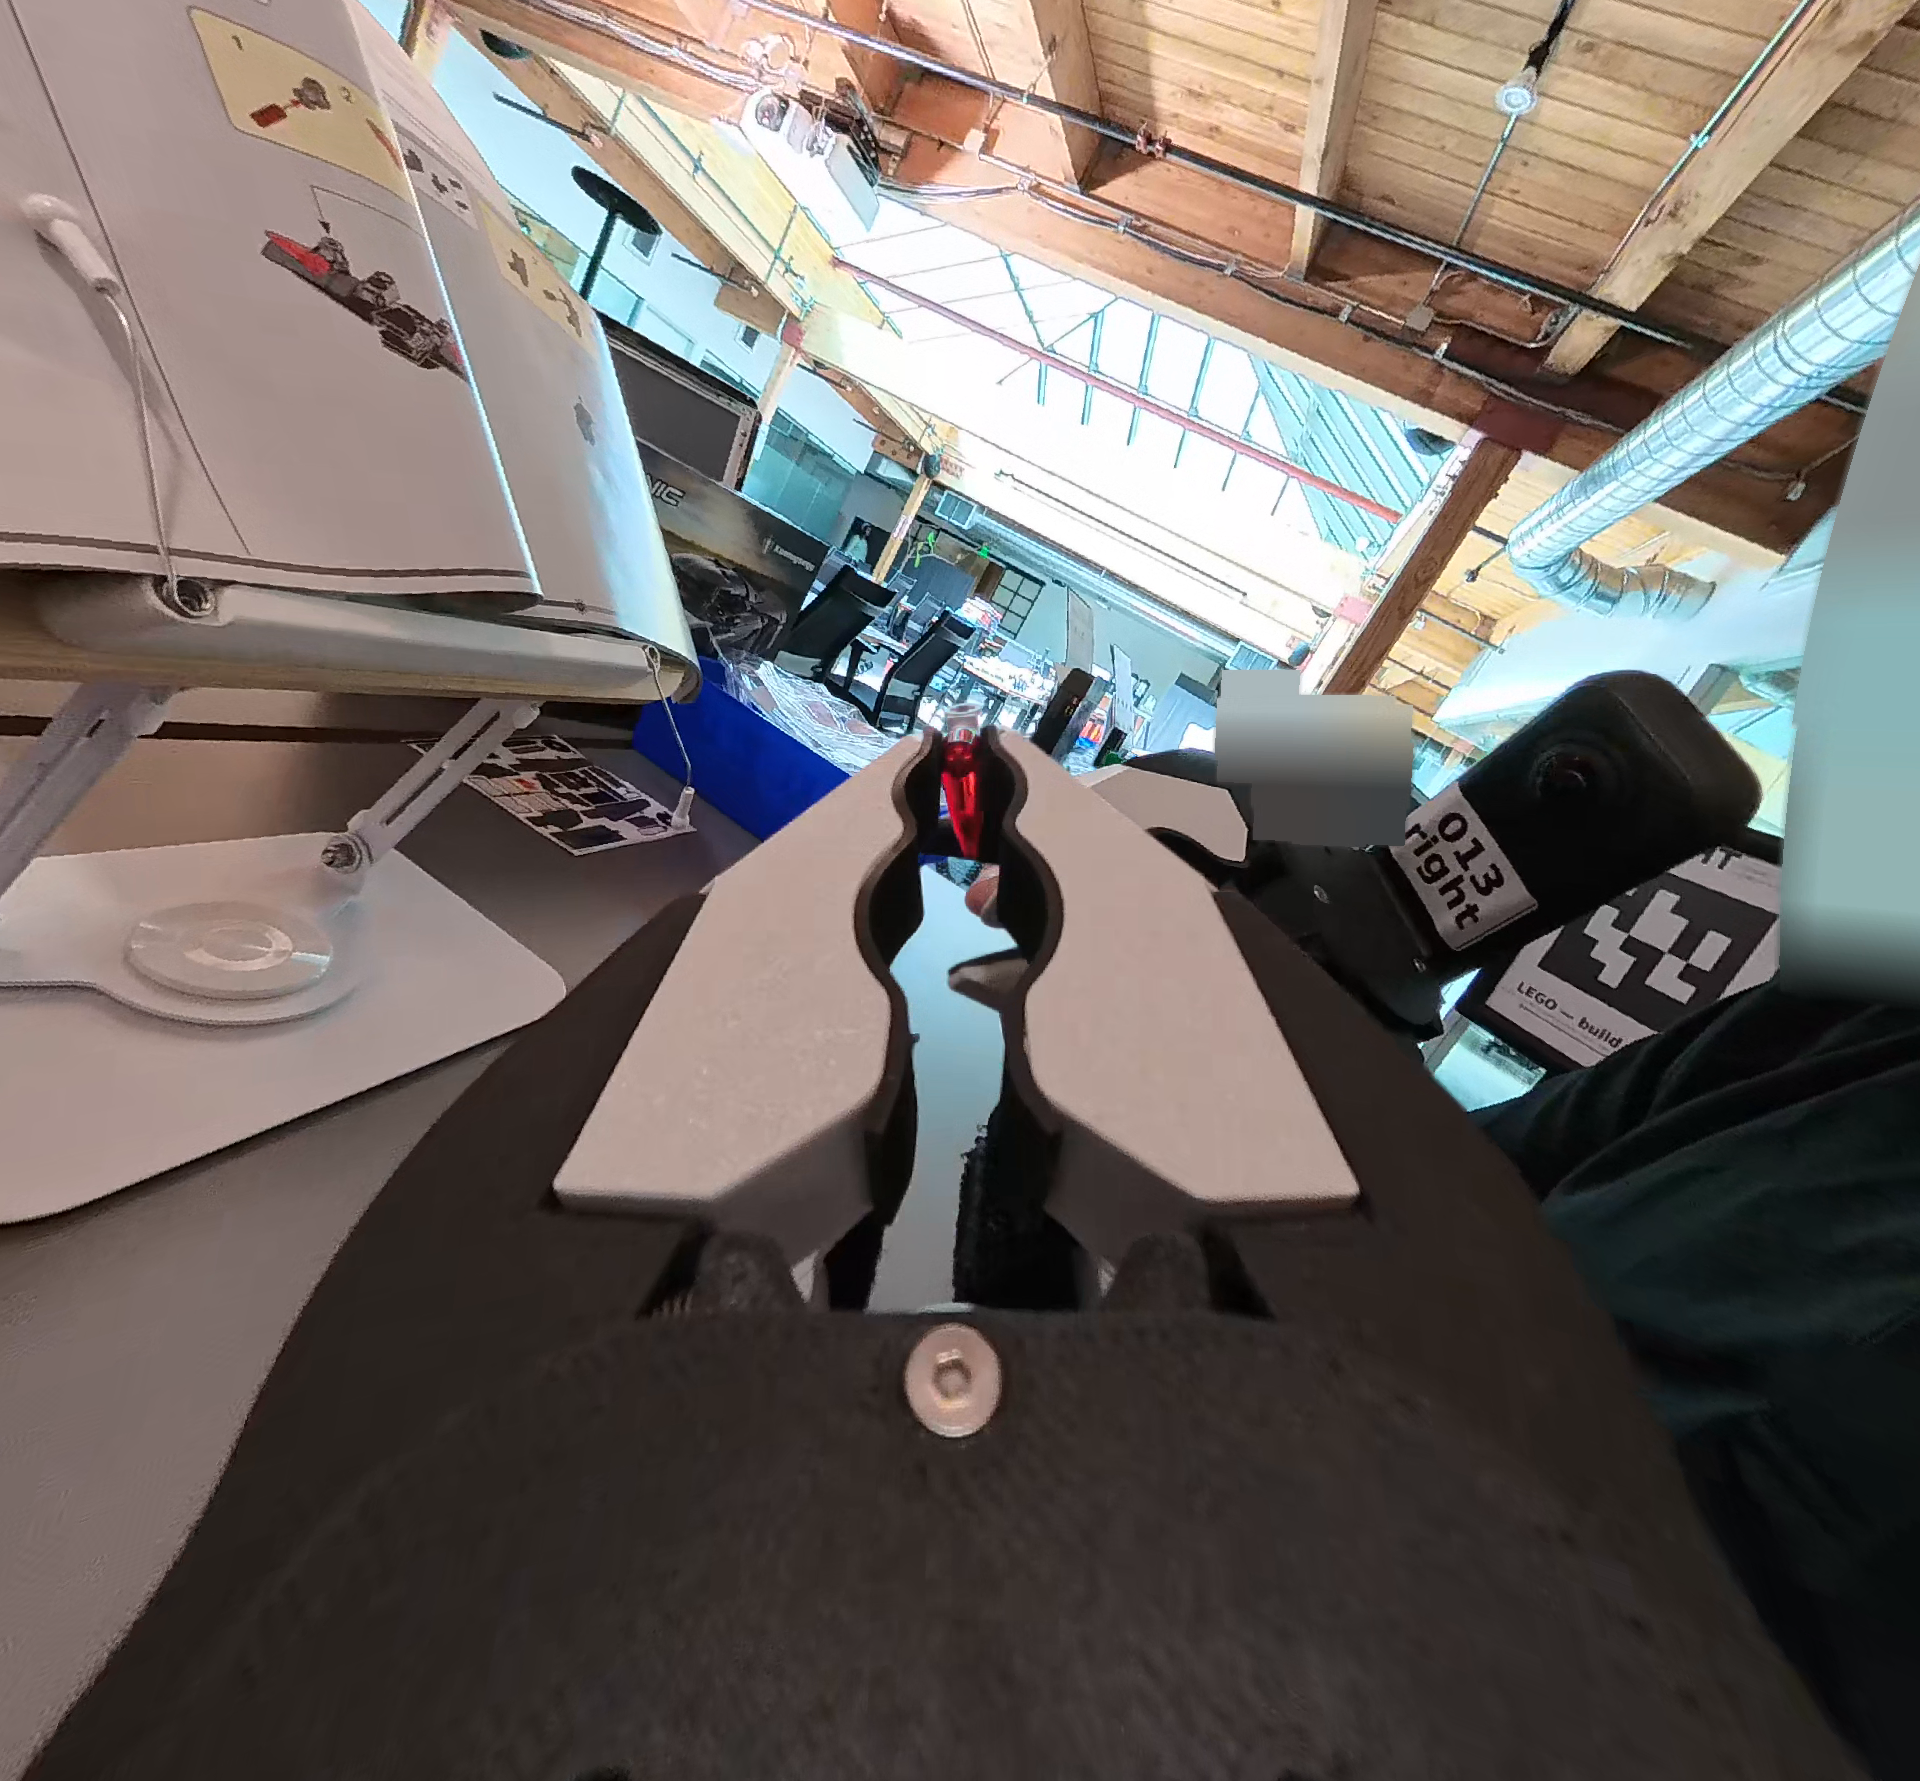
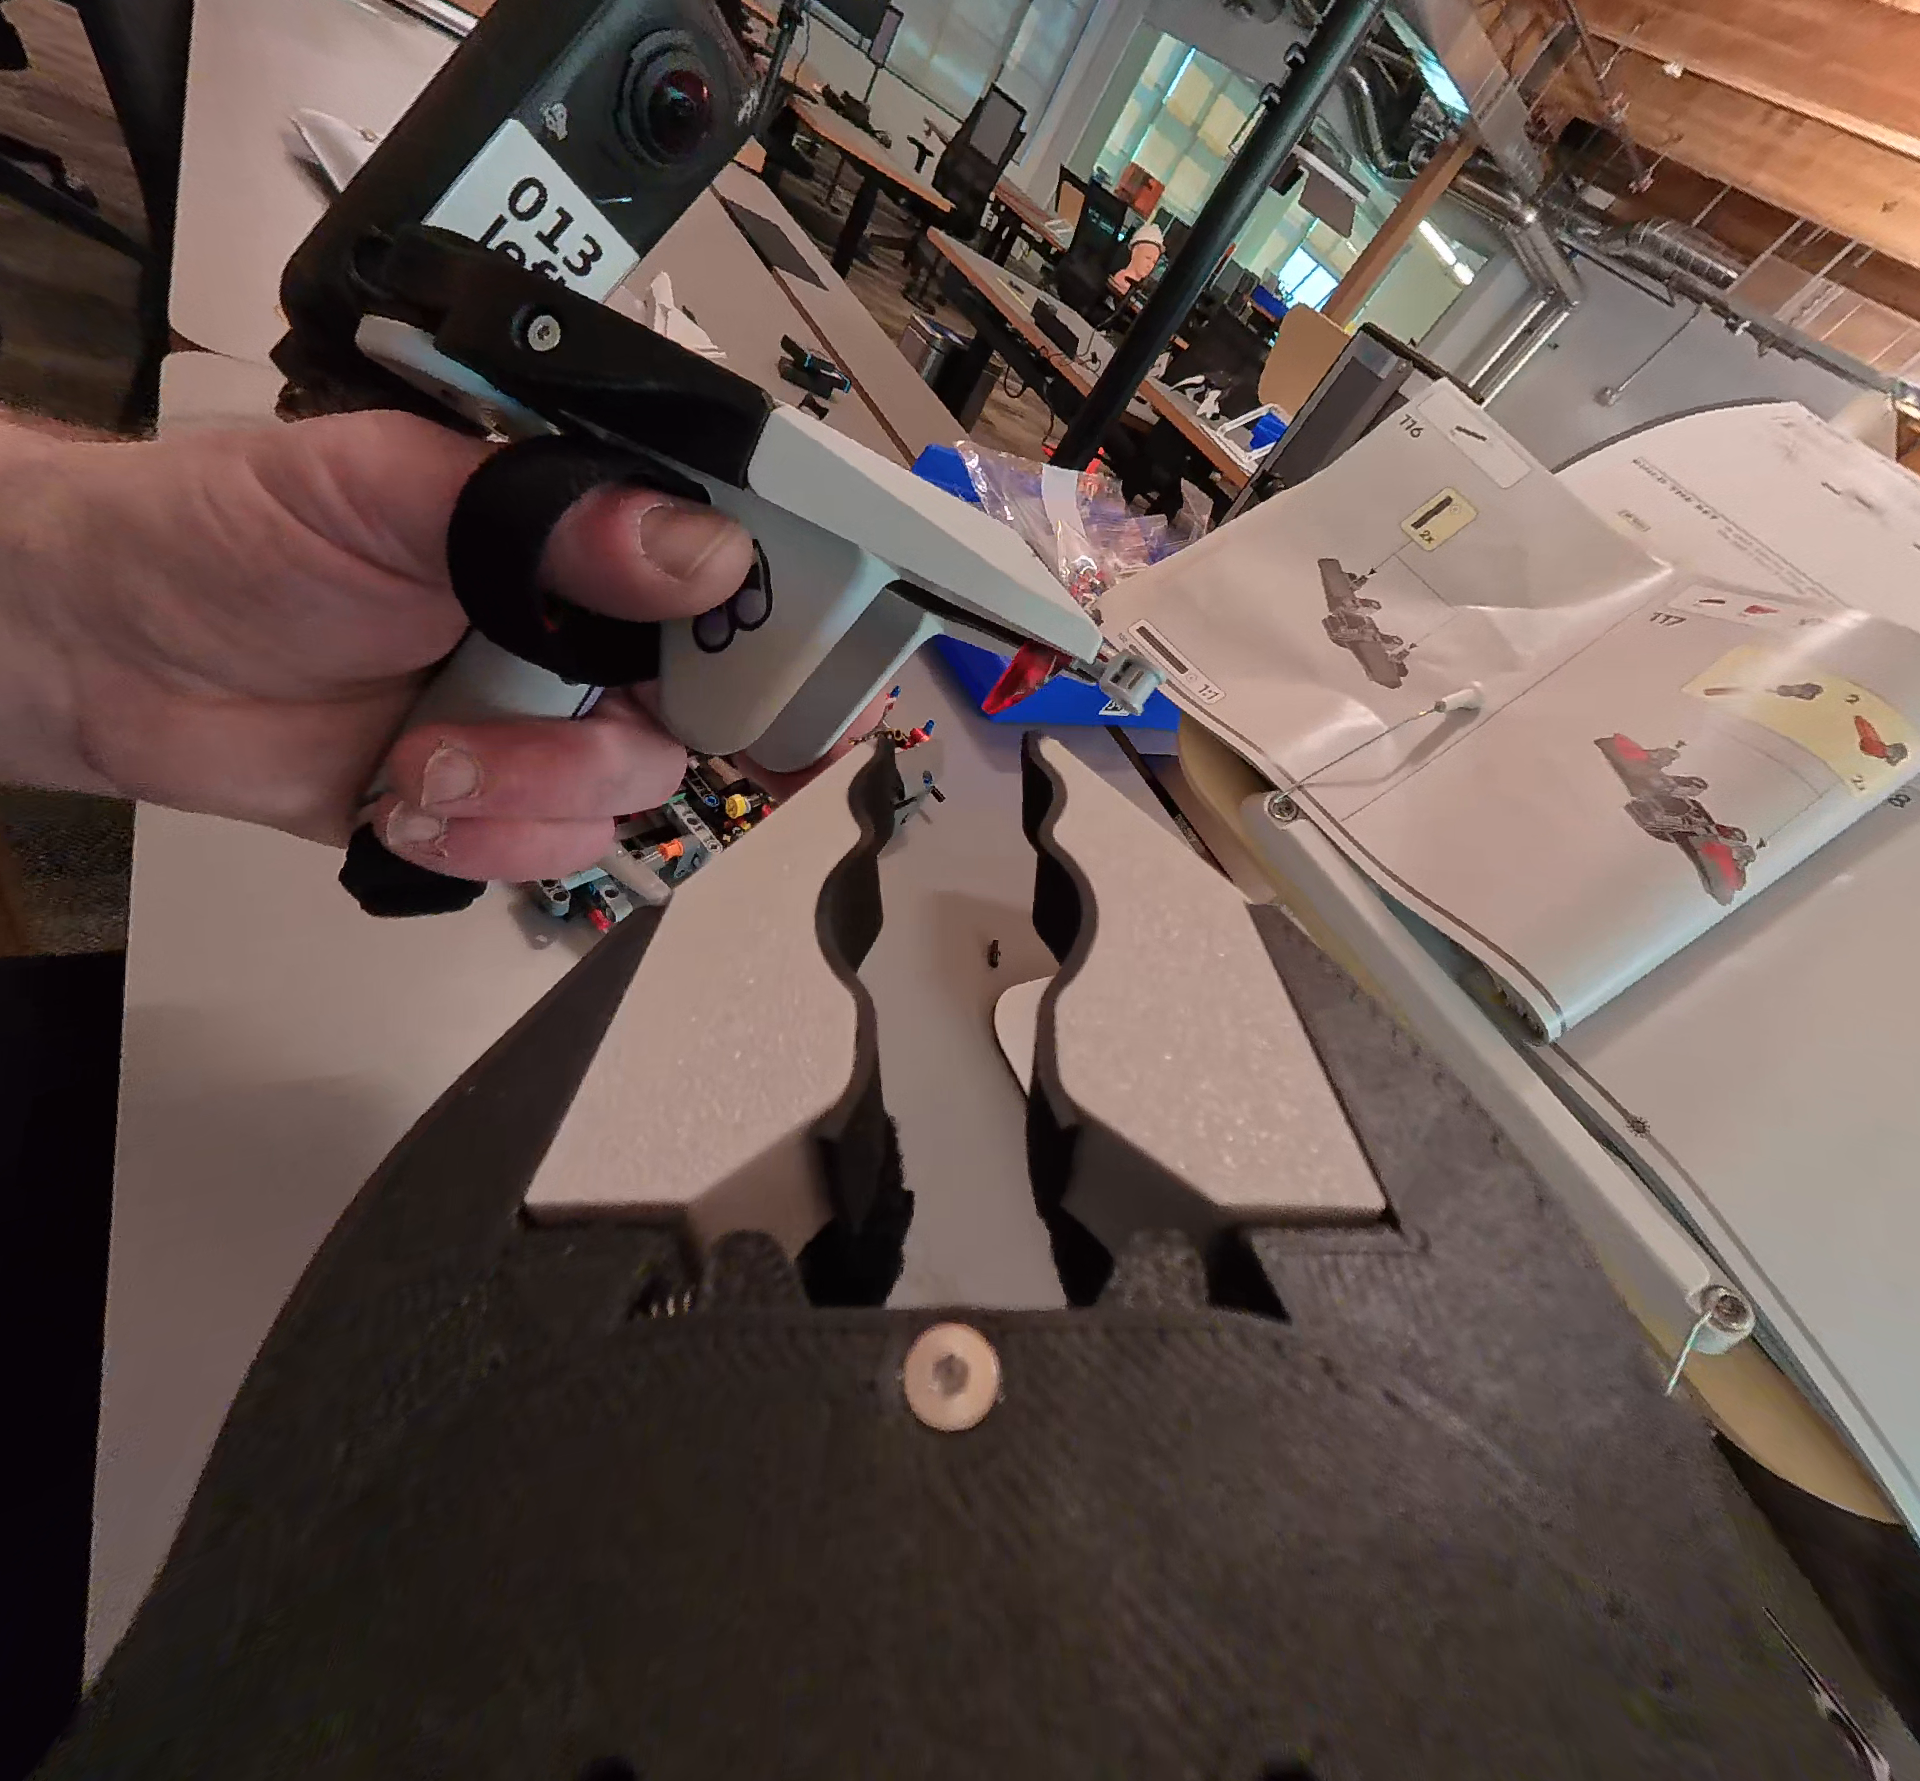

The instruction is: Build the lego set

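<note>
My left gripper (image 1: 964,755) is clamped on a translucent red piece (image 1: 962,796) with a grey connector (image 2: 1127,677) at its tip. My right gripper (image 2: 956,755) stands apart, empty. At ten o'clock beneath my hand (image 2: 260,609), the partly hidden lego assembly (image 2: 644,858) lies on the table (image 2: 291,1056).

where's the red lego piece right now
The red piece is clamped at the tips of the left gripper, held above the table, just left of the open instruction booklet.
</note>
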Demonstrator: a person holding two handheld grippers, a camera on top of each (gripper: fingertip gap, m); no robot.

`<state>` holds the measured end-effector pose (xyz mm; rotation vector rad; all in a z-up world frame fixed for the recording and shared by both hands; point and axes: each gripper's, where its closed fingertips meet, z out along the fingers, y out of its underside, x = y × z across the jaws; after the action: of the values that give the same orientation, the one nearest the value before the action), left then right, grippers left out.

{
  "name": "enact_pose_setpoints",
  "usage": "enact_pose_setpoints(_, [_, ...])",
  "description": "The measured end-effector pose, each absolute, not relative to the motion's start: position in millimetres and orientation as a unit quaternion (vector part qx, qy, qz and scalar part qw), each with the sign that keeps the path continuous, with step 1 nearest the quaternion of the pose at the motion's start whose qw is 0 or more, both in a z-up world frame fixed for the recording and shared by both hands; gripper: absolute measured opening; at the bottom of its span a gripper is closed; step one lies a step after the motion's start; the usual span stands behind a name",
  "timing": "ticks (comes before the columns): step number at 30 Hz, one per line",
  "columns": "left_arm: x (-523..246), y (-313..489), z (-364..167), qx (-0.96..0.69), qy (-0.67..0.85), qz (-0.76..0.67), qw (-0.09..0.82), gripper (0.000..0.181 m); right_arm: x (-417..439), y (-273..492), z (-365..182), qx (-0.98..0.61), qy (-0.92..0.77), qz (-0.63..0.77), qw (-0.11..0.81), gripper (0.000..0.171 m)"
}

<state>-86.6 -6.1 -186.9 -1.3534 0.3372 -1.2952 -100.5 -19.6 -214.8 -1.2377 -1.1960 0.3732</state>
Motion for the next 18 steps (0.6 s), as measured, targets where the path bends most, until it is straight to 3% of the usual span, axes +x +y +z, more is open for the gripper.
enact_pose_setpoints(18, [-93.8, 1.3, -184.8, -0.563, 0.092, -0.582, 0.58, 0.005, -101.2, -9.7, -204.0, -0.565, -0.483, 0.208, 0.636, 0.019])
